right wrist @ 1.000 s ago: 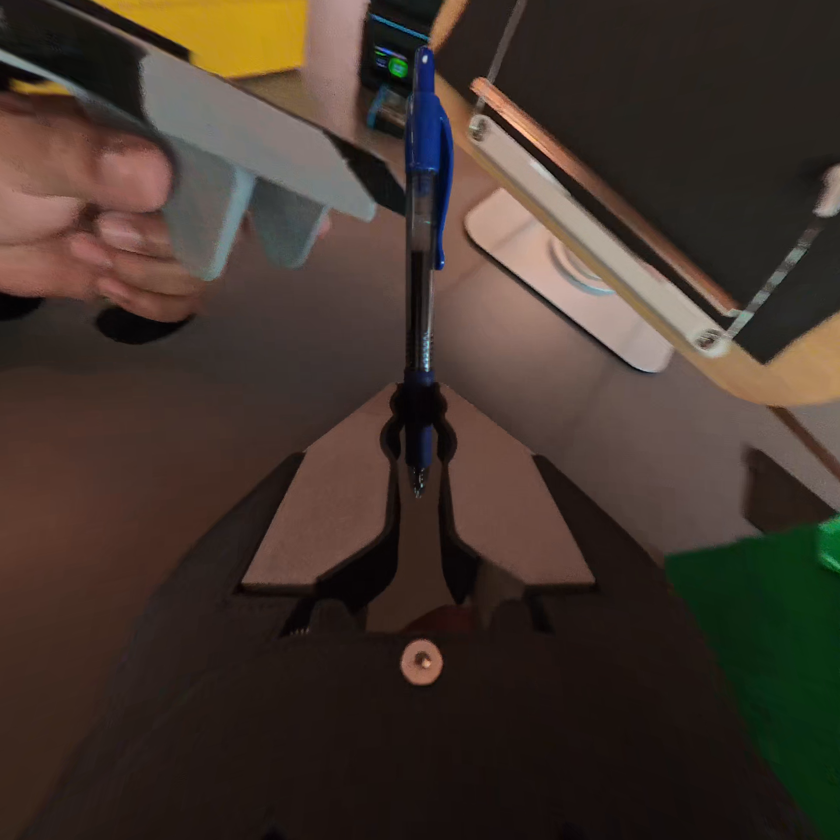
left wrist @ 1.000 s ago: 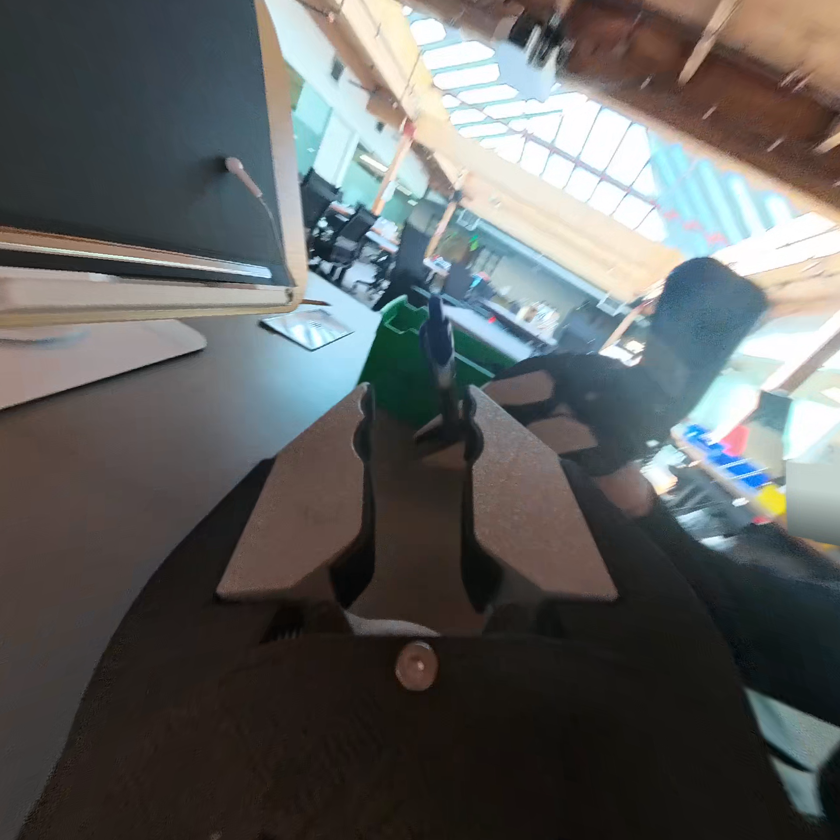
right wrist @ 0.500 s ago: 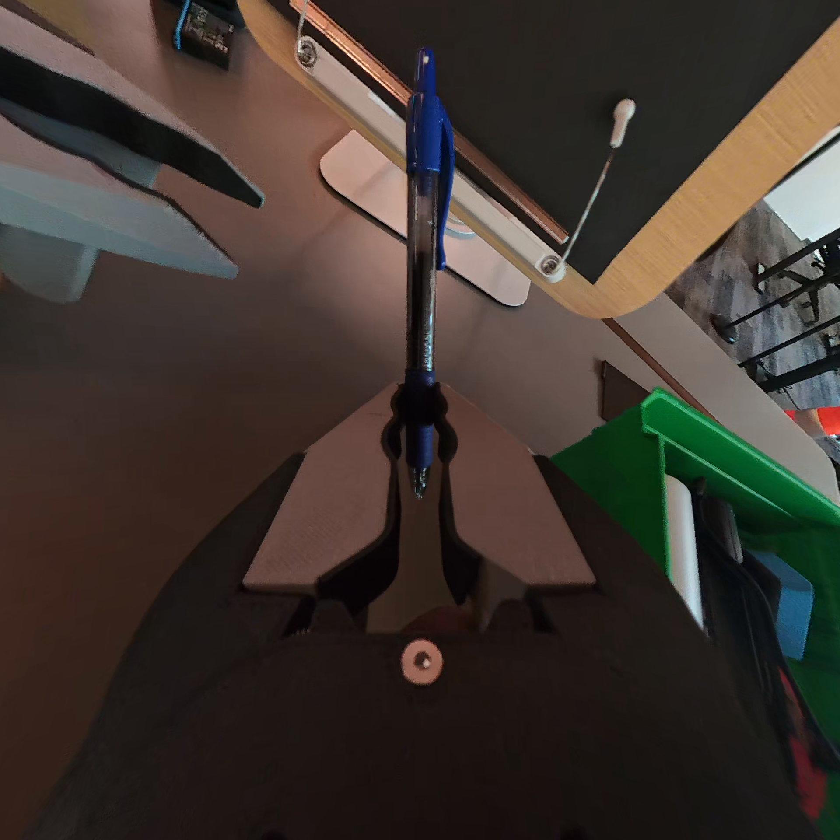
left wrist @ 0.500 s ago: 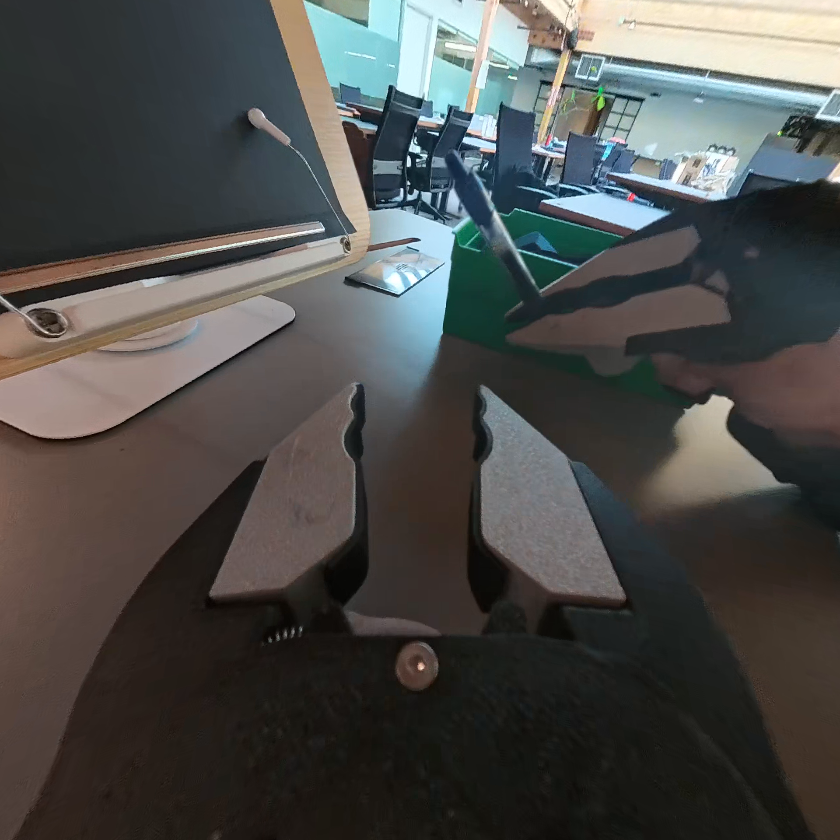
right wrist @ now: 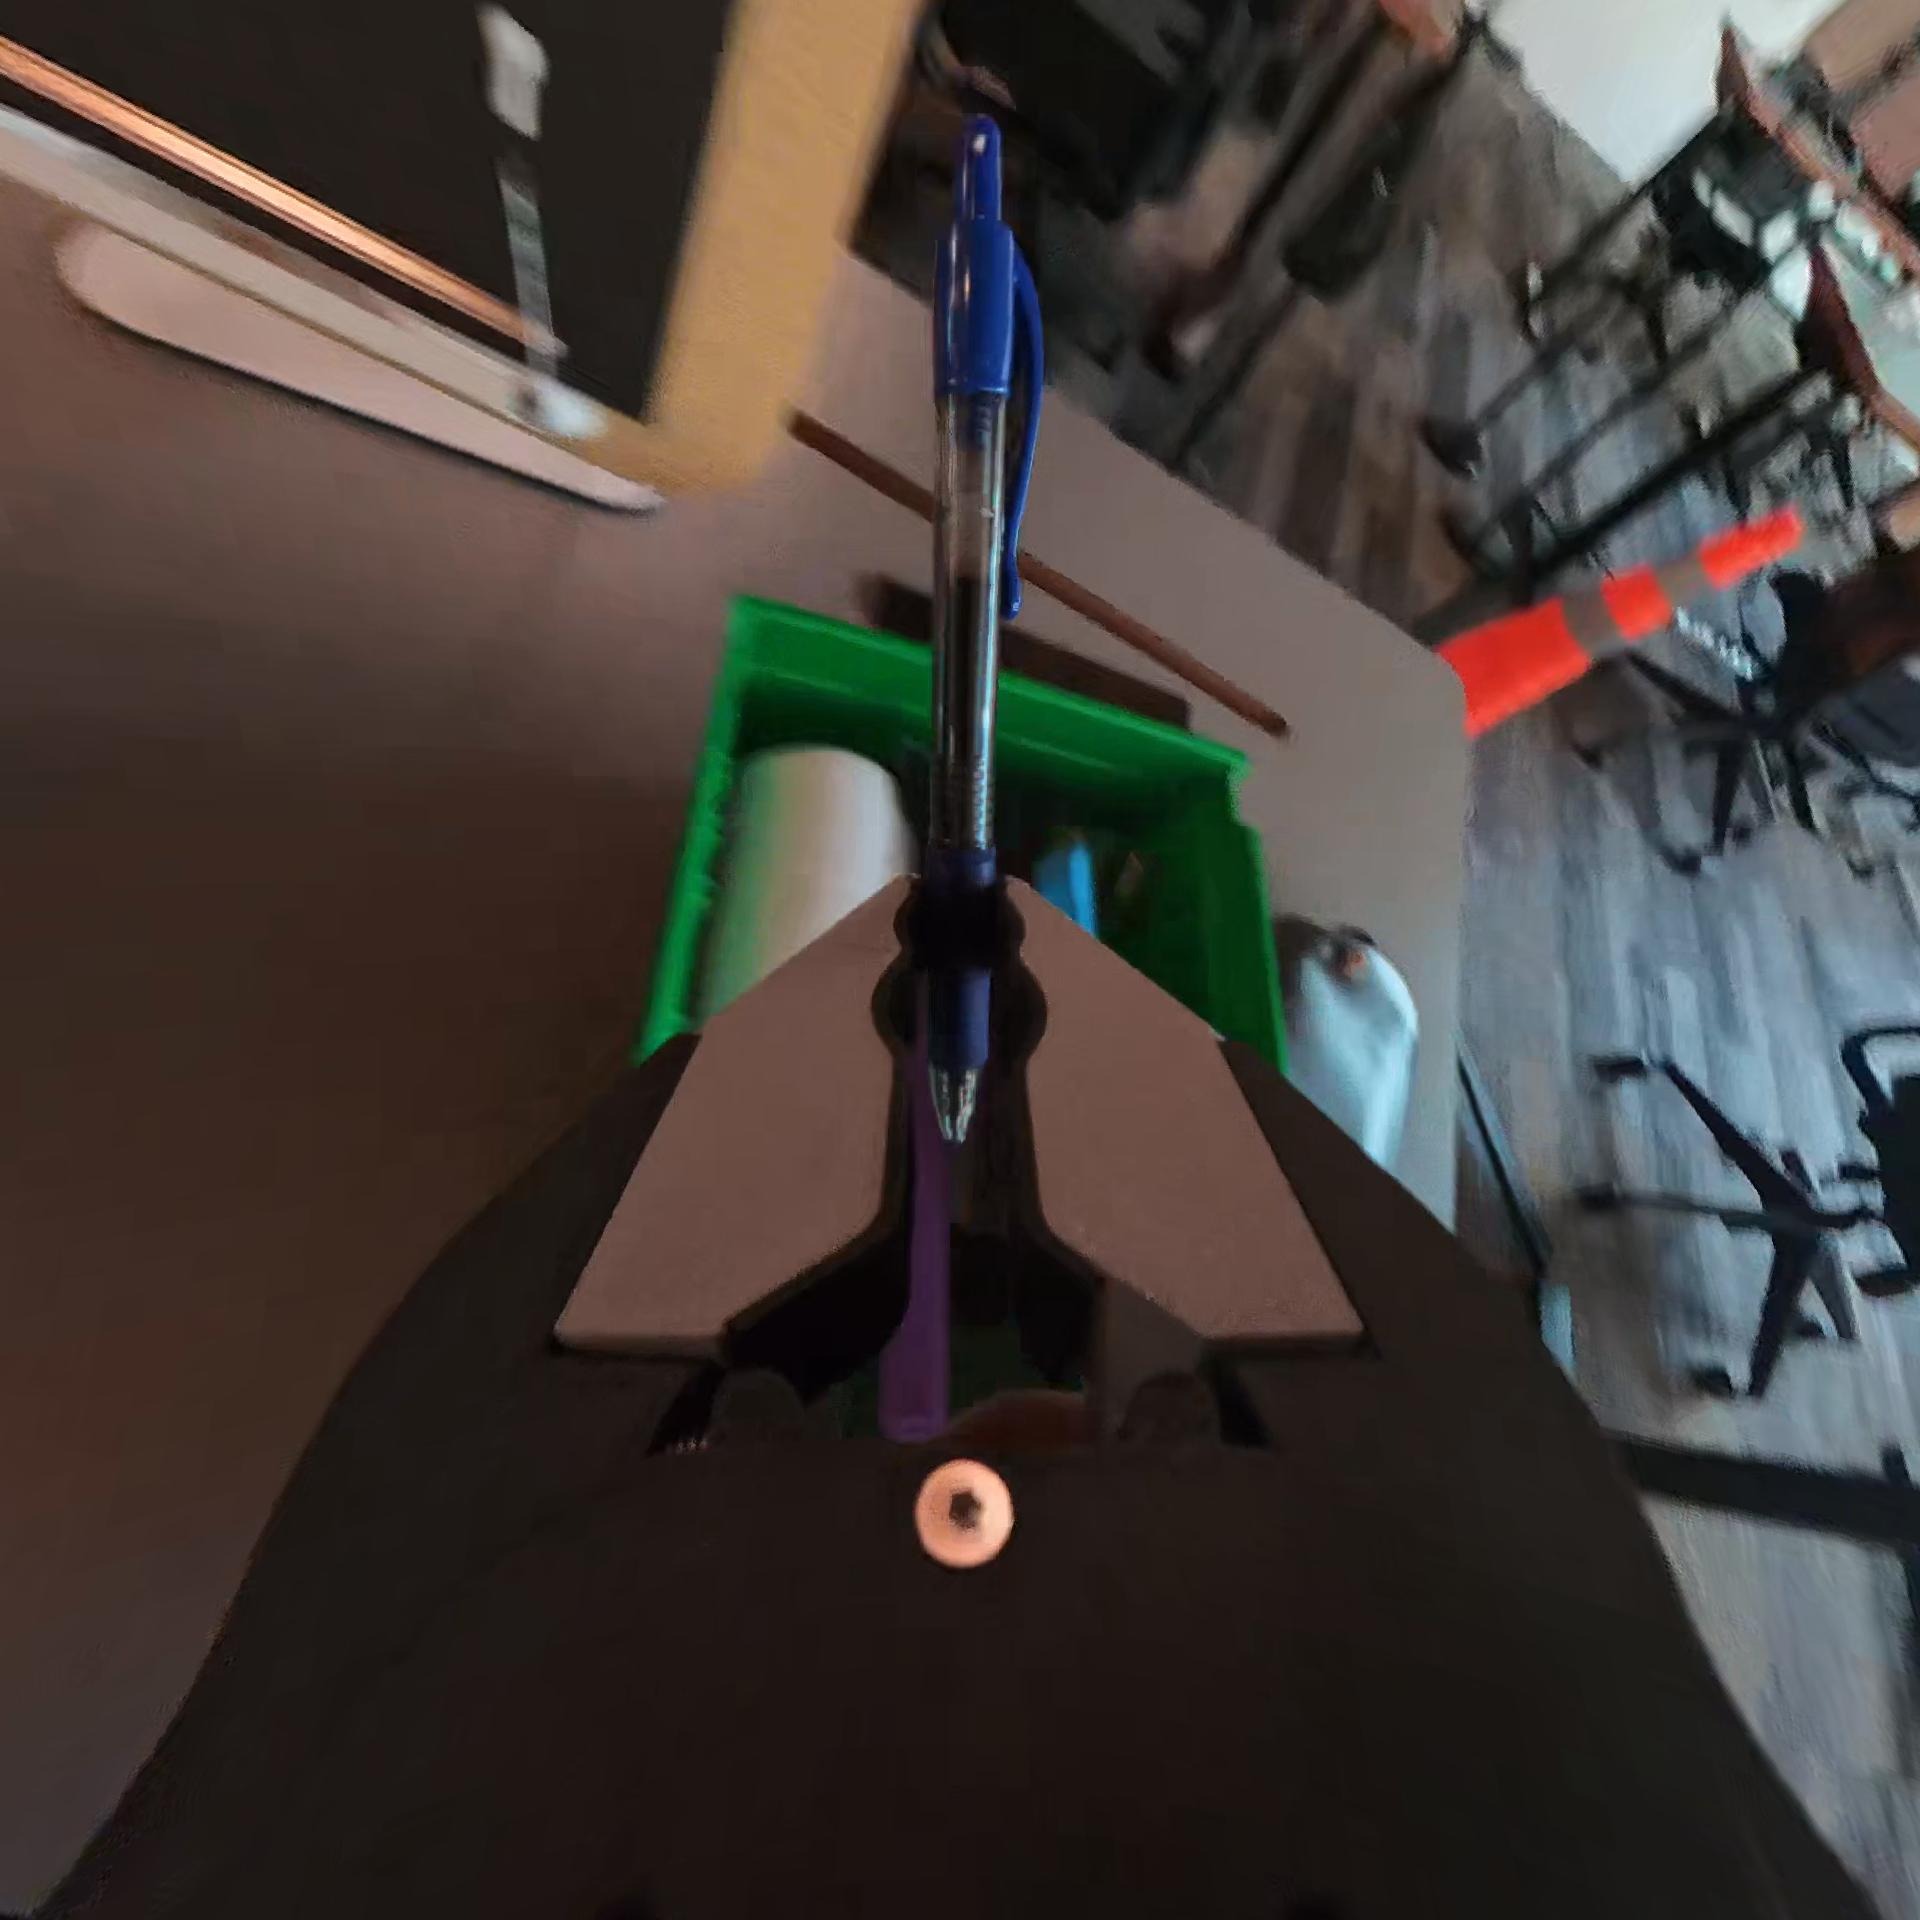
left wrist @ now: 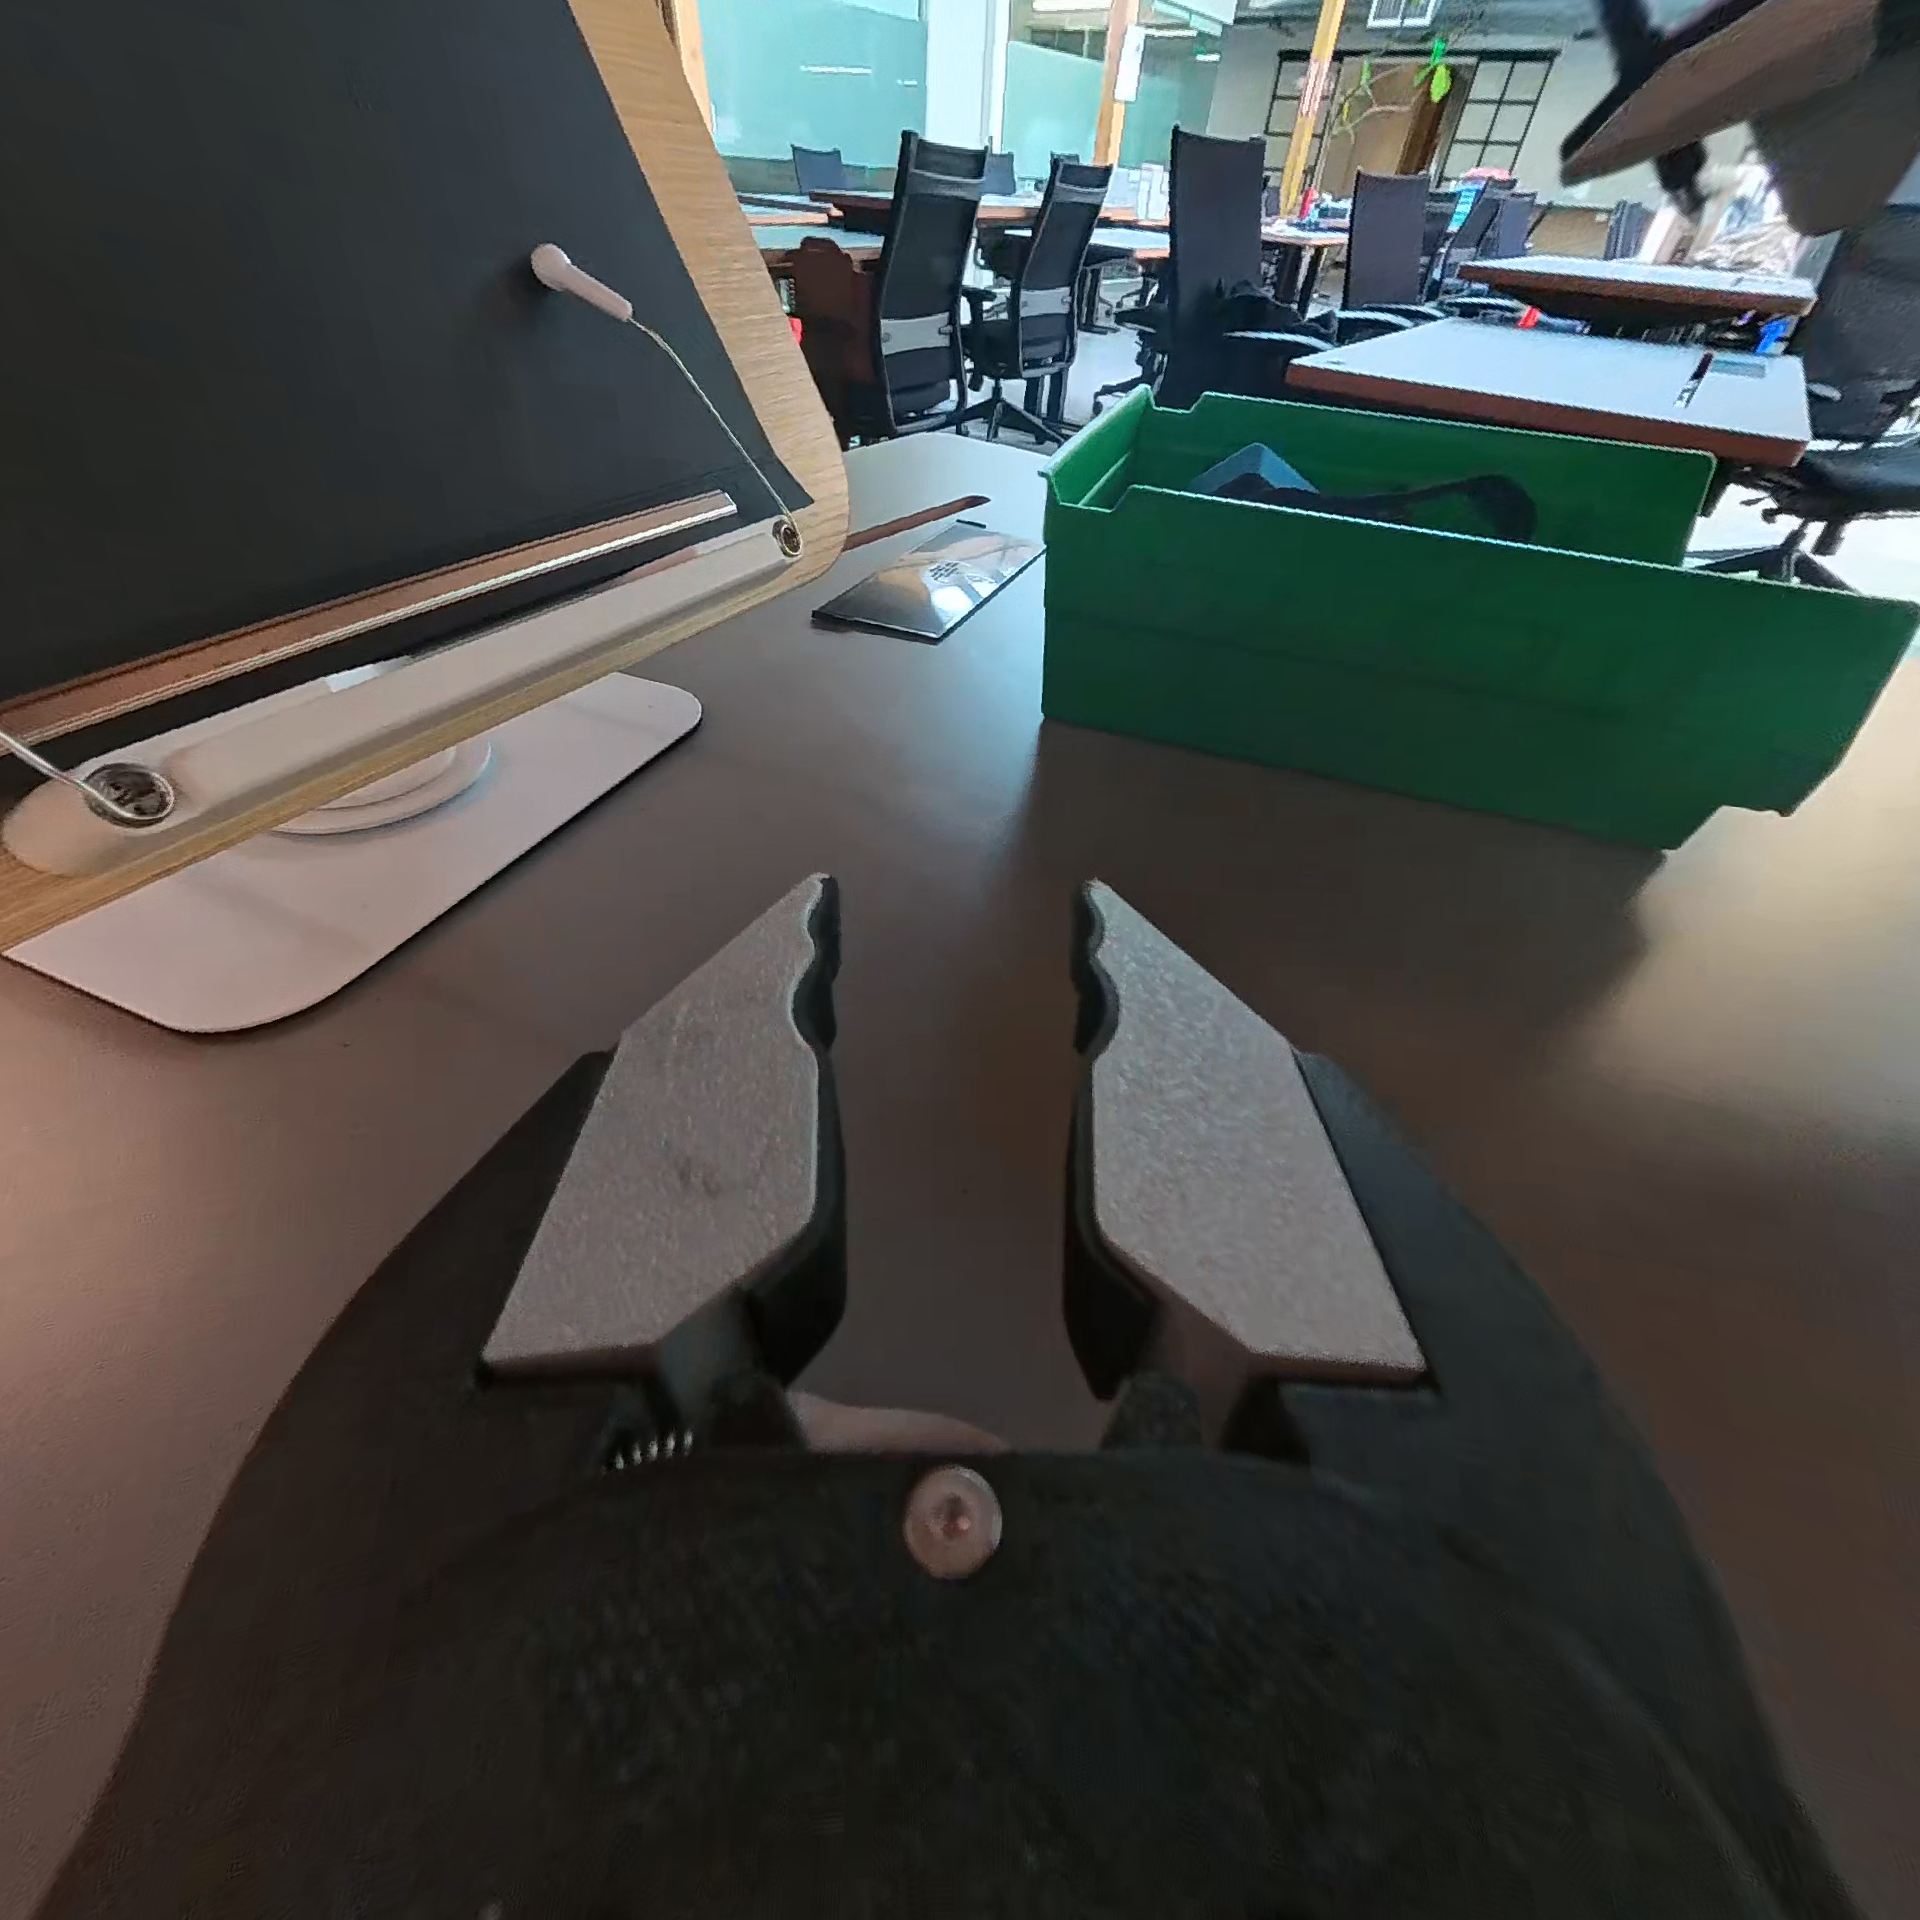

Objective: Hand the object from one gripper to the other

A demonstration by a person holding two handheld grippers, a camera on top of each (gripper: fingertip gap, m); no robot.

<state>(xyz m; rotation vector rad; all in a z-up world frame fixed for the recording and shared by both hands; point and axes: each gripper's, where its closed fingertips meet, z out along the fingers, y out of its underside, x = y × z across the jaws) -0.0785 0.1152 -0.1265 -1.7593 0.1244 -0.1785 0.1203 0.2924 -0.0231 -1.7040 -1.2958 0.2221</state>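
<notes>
A blue pen (right wrist: pixel 966 582) with a clear barrel and blue clip stands out forward from my right gripper (right wrist: pixel 956 894), which is shut on its blue grip near the tip. That gripper hangs above the green bin (right wrist: pixel 997 707). My left gripper (left wrist: pixel 956 914) is open and empty, low over the dark table (left wrist: pixel 935 790), pointing toward the green bin (left wrist: pixel 1403 644). The right gripper (left wrist: pixel 1756 94) shows blurred at the top right corner of the left wrist view; the pen is not visible there.
A black board on a wooden stand (left wrist: pixel 436 582) with a white base (left wrist: pixel 343 894) stands at the left. The green bin holds a white roll (right wrist: pixel 800 862) and a light blue item (right wrist: pixel 1070 873). A dark card (left wrist: pixel 935 592) lies behind. Office chairs (left wrist: pixel 935 312) and desks stand beyond the table edge. About 30 cm separates my left fingertips from my right.
My right gripper has swung with the pen away from the left gripper to above the green bin. In the left wrist view it rose from mid right to the top corner. My left gripper stays open.
</notes>
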